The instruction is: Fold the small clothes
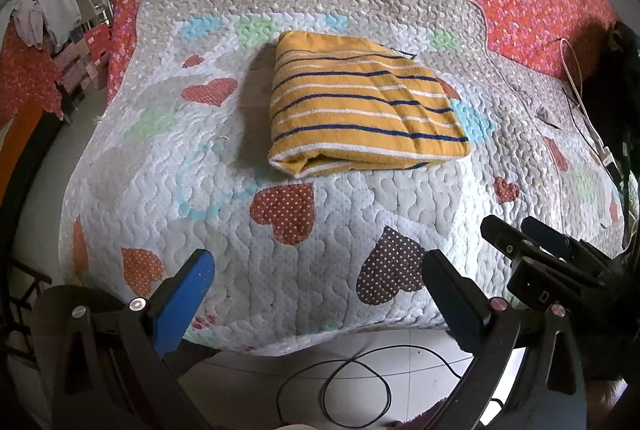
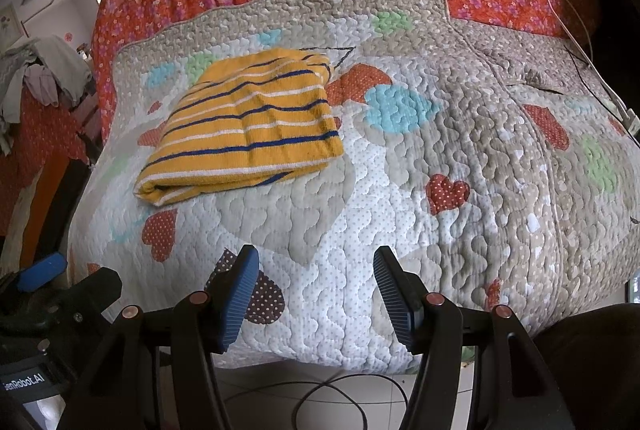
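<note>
Striped garment folded, both hand-held grippers clear of it

Knitwear is the only thing to handle: one yellow garment point(image 1: 364, 106) with navy and white stripes, lying as a thick folded packet on the quilt point(image 1: 280, 250) that covers the bed. It sits toward the far middle of the quilt, well apart from both tools. By its look it is soft, light and limp — it should sag wherever it is not supported, and the layers could slide apart if only the top one is caught. The rounded fold along the near edge looks like the safest place to take hold, pinching through all layers at a corner; the far edge, where a thin dark trim pokes out, looks looser.

Left hand-held gripper point(image 1: 316, 294) hangs over the near edge of the quilt with its jaws spread wide and nothing between them. Right hand-held gripper point(image 2: 316, 294) is likewise parted and empty, just beside the left one, above a dark dotted heart patch point(image 2: 260, 294).

Count: one garment, one quilt, two grippers. A black cable point(image 1: 340, 386) loops on the tiled floor below, and a white cord point(image 2: 580, 42) lies at the bed's right side. The fold itself looks finished — or close to it.
</note>
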